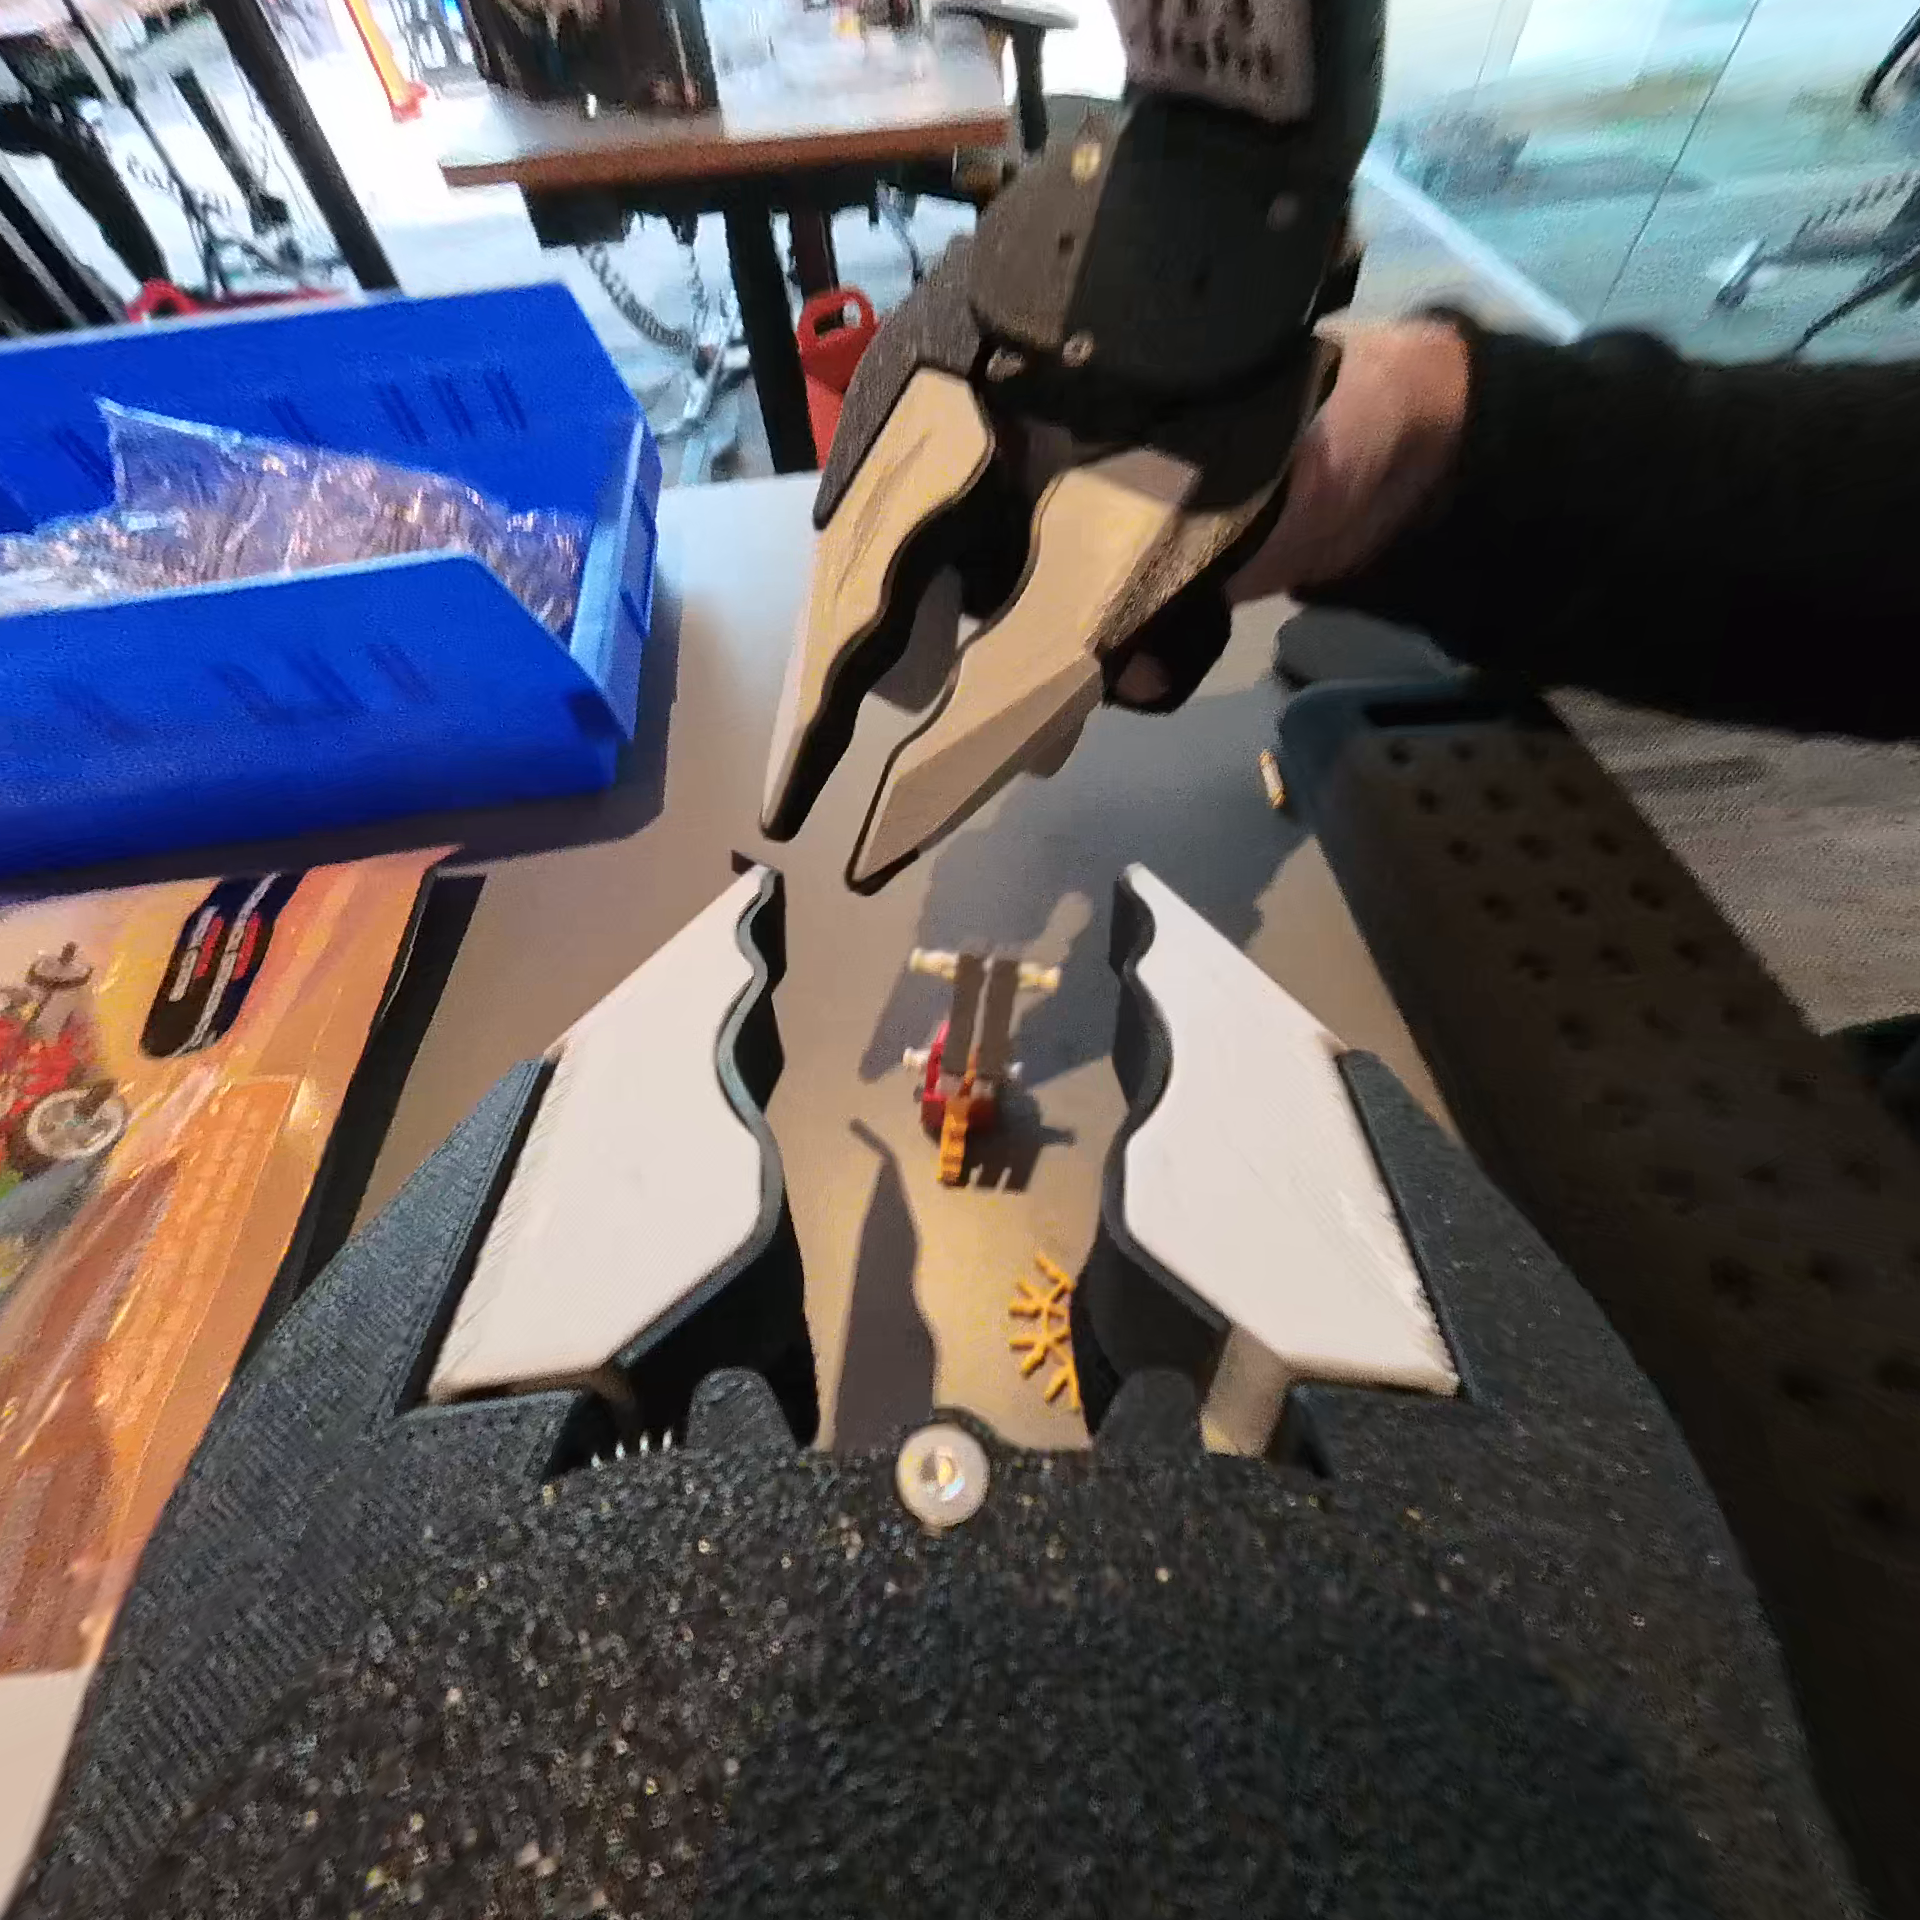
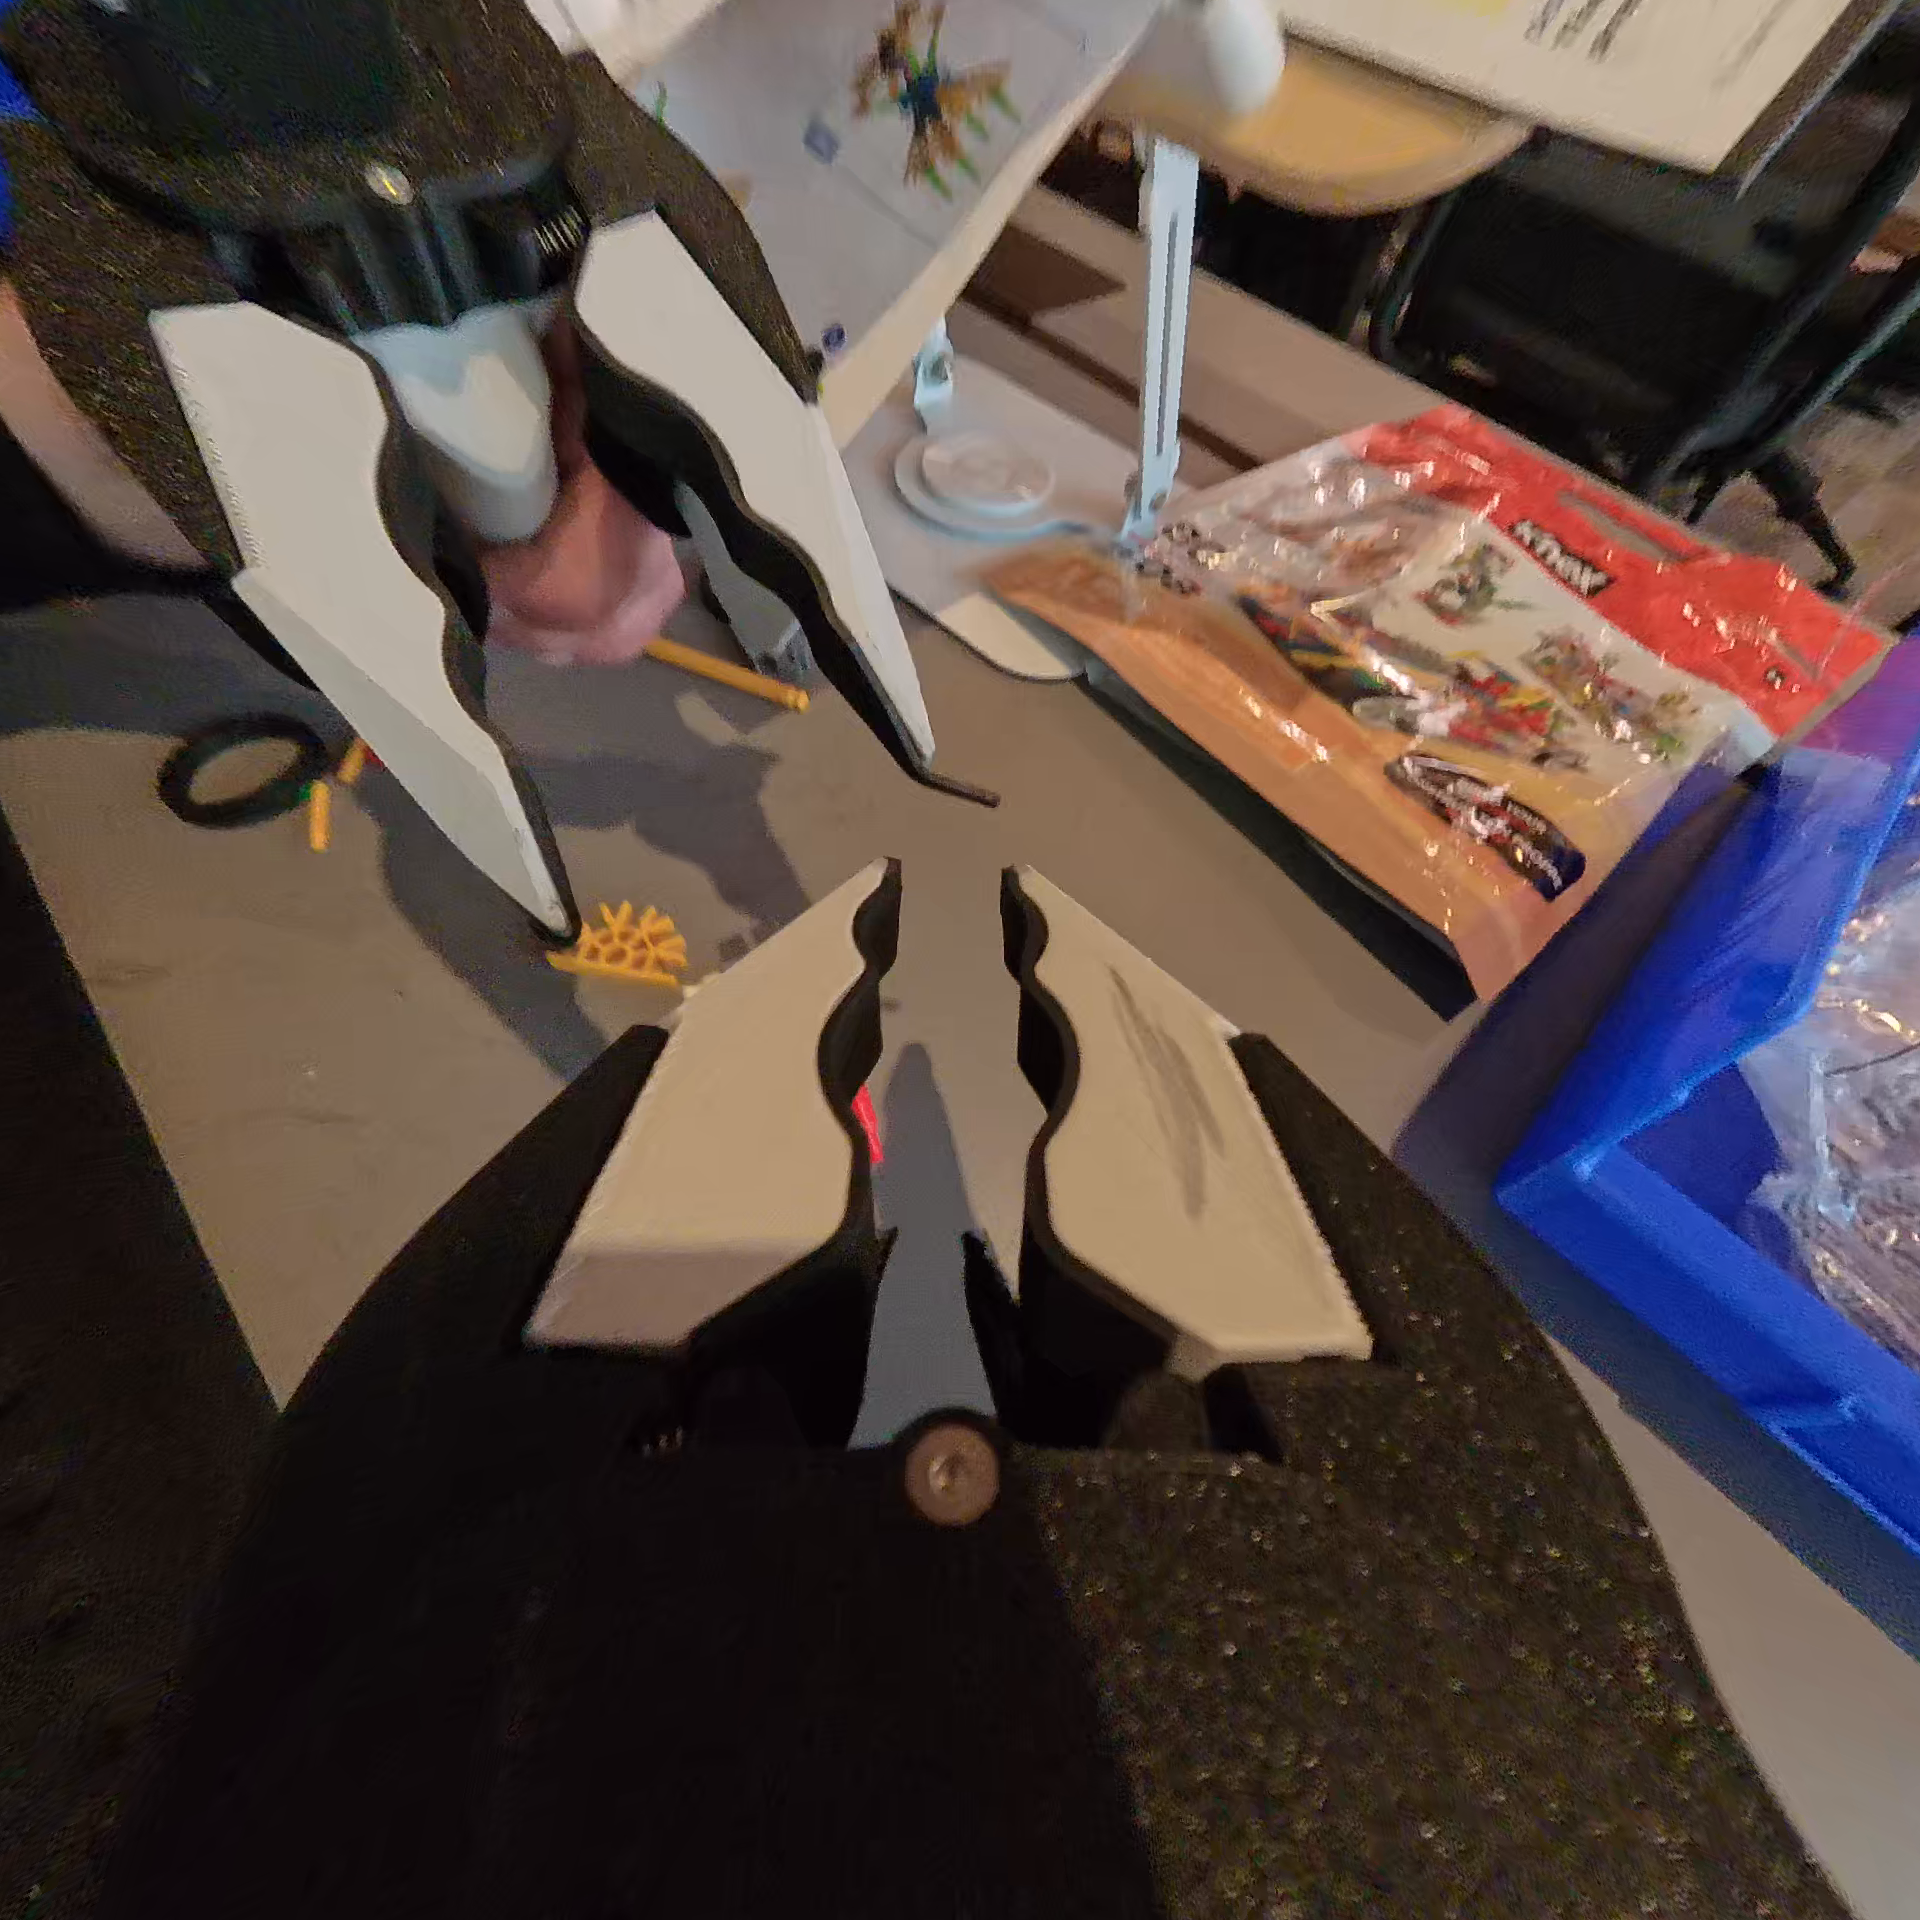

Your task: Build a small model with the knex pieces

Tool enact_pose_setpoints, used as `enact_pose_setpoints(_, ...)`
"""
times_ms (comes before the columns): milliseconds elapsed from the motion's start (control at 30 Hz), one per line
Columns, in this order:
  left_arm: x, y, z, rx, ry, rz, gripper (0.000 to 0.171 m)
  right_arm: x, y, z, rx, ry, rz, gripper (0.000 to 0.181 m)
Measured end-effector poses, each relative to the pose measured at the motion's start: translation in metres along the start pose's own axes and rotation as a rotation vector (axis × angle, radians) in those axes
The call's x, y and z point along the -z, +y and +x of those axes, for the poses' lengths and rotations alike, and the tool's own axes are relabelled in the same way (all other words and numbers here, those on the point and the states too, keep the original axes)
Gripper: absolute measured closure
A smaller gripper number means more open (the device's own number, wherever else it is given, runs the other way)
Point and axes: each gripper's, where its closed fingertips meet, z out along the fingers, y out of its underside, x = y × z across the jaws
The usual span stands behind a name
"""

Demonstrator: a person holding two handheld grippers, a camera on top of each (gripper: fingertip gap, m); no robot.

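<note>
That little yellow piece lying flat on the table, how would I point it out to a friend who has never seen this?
Start at the big blue bin and look across the grey table to the left tongs. At the tip of one finger lies a flat yellow fan-shaped connector. Unlike the yellow rods nearby, it is spoked like half a snowflake.

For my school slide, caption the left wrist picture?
Open left gripper above a small toy assembly; right gripper nearby.

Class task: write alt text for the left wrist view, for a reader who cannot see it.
The open left gripper hovers over a small toy assembly and a yellow connector piece on a grey table. The right gripper points down just beyond, beside a blue bin.
</note>
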Motion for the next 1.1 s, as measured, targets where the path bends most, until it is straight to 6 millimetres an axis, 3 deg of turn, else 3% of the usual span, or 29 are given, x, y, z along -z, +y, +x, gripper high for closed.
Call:
enact_pose_setpoints(267, 0.003, -0.024, 0.012, 0.072, 0.083, 0.135, 0.108, 0.012, -0.03, -0.004, -0.014, 0.045, 0.178, 0.17)
enact_pose_setpoints(533, 0.002, -0.033, 0.021, 0.055, 0.104, 0.171, 0.107, 0.017, -0.035, -0.012, 0.016, 0.034, 0.209, 0.171)
enact_pose_setpoints(1100, 0.012, -0.072, 0.064, -0.352, -0.005, 0.237, 0.128, 0.073, -0.067, -0.05, 0.077, 0.035, 0.477, 0.171)
